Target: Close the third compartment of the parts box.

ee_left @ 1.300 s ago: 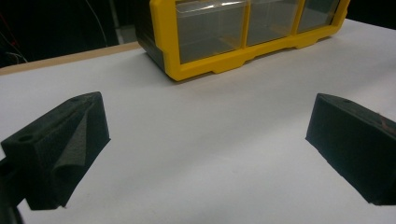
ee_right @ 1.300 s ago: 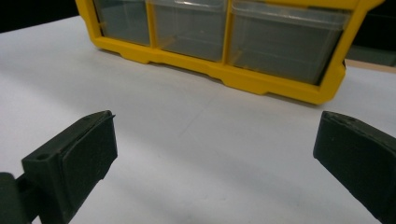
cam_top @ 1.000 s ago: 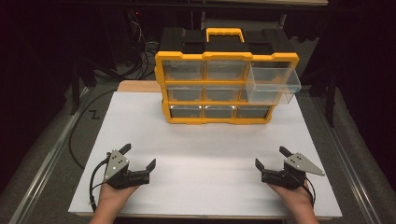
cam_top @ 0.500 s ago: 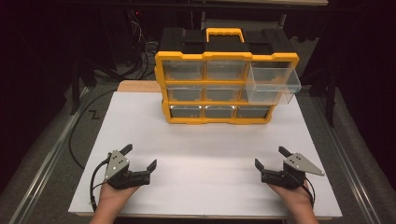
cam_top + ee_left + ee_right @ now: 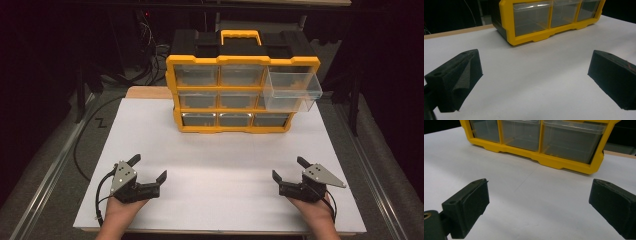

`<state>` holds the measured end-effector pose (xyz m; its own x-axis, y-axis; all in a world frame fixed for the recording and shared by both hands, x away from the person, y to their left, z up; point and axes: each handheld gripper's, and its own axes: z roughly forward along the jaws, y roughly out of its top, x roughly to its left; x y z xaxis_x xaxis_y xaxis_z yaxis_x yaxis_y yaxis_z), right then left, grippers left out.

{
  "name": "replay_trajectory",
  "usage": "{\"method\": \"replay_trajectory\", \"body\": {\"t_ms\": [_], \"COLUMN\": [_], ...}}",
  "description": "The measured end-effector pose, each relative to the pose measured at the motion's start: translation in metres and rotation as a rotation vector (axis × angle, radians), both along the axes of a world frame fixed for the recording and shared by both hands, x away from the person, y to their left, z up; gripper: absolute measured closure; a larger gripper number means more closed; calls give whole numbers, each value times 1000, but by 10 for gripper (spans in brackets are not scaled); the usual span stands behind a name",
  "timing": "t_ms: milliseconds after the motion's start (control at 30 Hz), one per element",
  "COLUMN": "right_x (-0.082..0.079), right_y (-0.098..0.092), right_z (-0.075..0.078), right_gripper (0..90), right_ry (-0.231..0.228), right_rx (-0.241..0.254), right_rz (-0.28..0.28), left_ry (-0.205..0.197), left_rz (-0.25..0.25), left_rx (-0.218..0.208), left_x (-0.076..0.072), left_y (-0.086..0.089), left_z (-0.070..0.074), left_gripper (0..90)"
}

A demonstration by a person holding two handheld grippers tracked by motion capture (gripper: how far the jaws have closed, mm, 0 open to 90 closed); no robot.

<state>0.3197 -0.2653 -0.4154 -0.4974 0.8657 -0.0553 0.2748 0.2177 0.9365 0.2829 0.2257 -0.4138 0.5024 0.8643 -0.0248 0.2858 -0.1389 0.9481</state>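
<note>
Nothing has shifted since the earlier frames – both hands rest at the near edge of the white board [image 5: 220,150] just as they did 1 second ago, and the yellow organizer [image 5: 235,85] stands in the same spot at the far side.

The left gripper [image 5: 148,170] sits at the near left corner, held in a hand [image 5: 120,215] that comes in from the bottom, its jaws spread wide with nothing between them. The right gripper [image 5: 287,169] mirrors it at the near right, also released, empty, its grey plate pointing outward. Both lie well apart from the organizer and from each other.

The organizer is upright, black on top with a yellow handle [image 5: 241,35], and has 3 rows of 3 clear drawers. 1 drawer – the pulled-out drawer [image 5: 292,90] at the right of the top row – juts forward out of the frame, as it did before; the rest sit flush.

In the left gripper view the black pads [image 5: 456,80] frame bare white board, with the organizer's bottom row [image 5: 549,17] ahead. The right gripper view gives the same: open pads [image 5: 466,205], white surface between, bottom drawers [image 5: 536,137] beyond
</note>
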Motion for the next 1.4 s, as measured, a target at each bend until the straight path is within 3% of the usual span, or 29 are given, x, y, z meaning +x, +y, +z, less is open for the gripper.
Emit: {"method": "replay_trajectory", "body": {"t_ms": [500, 967, 1233, 1400], "right_x": [-2, -3, -3, -4], "right_y": [1, -2, -3, -5], "right_z": [1, 1, 2, 3], "right_gripper": [207, 430, 514, 618], "right_ry": [-9, -5, -1, -6], "right_rx": [-5, 10, 30, 41], "right_rz": [-1, -3, -9, -3], "left_ry": [6, 11, 11, 5], "left_rz": [-5, -9, -11, -10], "left_rx": [9, 11, 9, 9], "left_x": [1, 2, 1, 1], "left_y": [-2, -2, -2, -1], "left_z": [-1, -2, -2, -1], "left_gripper": [1, 1, 1, 1]}}
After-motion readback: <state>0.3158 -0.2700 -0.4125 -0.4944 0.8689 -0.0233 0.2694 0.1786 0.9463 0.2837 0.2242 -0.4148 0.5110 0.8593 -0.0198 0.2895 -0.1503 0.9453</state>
